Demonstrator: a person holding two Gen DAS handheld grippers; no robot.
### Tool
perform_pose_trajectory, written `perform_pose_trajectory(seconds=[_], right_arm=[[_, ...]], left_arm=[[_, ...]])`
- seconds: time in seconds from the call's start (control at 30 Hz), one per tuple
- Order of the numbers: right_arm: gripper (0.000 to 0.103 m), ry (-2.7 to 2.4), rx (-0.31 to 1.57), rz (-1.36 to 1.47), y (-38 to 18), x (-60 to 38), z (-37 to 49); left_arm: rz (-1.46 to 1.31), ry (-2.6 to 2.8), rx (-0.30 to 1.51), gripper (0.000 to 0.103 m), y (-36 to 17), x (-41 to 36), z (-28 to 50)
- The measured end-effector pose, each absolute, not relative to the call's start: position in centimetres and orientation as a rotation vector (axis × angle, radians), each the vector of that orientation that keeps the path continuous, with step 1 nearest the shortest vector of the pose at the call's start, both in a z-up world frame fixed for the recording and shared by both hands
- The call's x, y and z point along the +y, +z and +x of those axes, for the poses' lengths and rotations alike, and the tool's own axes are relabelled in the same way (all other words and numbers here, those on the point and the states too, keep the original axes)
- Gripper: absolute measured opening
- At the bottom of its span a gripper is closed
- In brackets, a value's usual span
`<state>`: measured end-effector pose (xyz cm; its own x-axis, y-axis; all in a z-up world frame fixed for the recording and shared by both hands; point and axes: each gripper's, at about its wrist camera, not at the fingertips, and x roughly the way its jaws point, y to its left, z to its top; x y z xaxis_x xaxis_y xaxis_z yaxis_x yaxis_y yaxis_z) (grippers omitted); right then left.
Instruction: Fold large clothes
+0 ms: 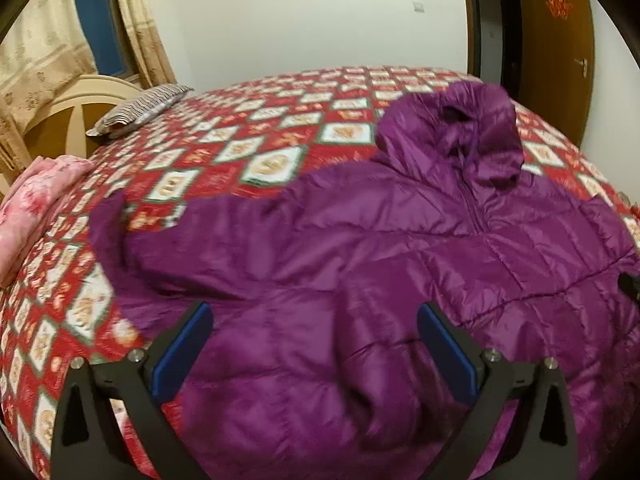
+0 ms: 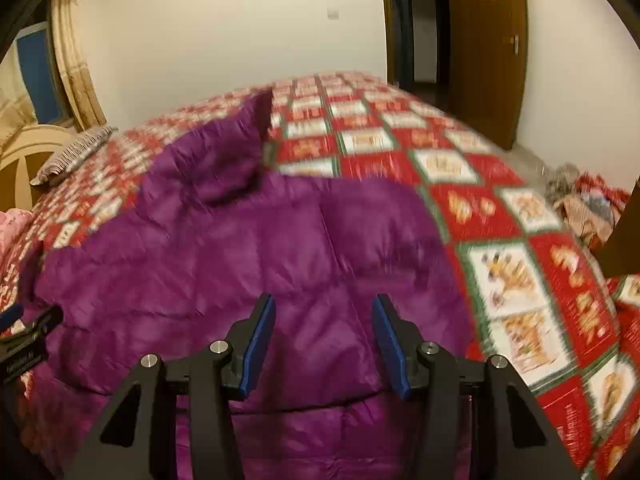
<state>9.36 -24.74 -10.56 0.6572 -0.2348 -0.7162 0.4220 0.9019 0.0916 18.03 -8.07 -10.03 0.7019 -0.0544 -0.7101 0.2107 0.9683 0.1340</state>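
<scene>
1. A purple puffy jacket (image 1: 400, 264) lies spread flat on the bed, front up, zip closed, hood (image 1: 472, 128) bunched at the far end toward the wall.
2. One sleeve (image 1: 168, 240) stretches out sideways toward the headboard side, its cuff resting on the bedspread (image 1: 240, 136).
3. The left gripper (image 1: 314, 344) hovers over the jacket's lower body, fingers spread wide with nothing between them but the cloth beneath; I cannot tell whether the tips touch it.
4. The right gripper (image 2: 323, 340) is over the jacket's other side, fingers parted about halfway, not pinching anything.
5. The jacket's right edge (image 2: 440, 240) ends well short of the bed's side, leaving a broad strip of red patterned bedspread free. Beyond the hood there is also bare bedspread up to the far edge.
6. Only the left view shows the whole hood and zip. A folded pink blanket (image 1: 36, 208) and a striped pillow (image 1: 140, 108) sit near the headboard.
7. Only the right view shows a heap of cloth (image 2: 584, 200) on the floor beside the bed and the open doorway (image 2: 416, 28).
</scene>
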Motion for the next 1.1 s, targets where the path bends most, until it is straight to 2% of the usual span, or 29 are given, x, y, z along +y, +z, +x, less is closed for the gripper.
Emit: perform_pose_trajectory(seconds=[0.1, 0.23, 0.43, 0.57, 0.67, 0.9, 1.1], right_arm=[[0.052, -0.385, 0.798, 0.266, -13.1, -25.5, 9.5], [0.052, -0.392, 0.793, 0.25, -13.4, -25.6, 9.3], [0.057, -0.388, 0.785, 0.237, -13.4, -25.5, 9.3], [0.061, -0.388, 0.786, 0.222, -13.4, -25.1, 9.4], [0.062, -0.389, 0.789, 0.21, -13.4, -24.9, 9.5], [0.065, -0.387, 0.79, 0.201, -13.5, -24.7, 9.6], [0.066, -0.388, 0.791, 0.189, -13.6, -24.5, 9.7]], left_arm=[[0.245, -0.133, 0.809, 0.101, -11.6, -9.0, 18.8], [0.241, -0.142, 0.815, 0.101, -12.3, -8.9, 18.9], [0.1, -0.103, 0.763, 0.102, -8.6, -3.6, 19.8], [-0.04, 0.049, 0.706, 0.103, -6.1, 4.1, 23.5], [0.005, 0.208, 0.696, 0.103, -5.7, 7.2, 27.4], [0.225, 0.508, 0.831, 0.103, -7.7, 9.8, 37.8], [0.164, 0.632, 0.936, 0.103, -10.3, 13.2, 42.7]])
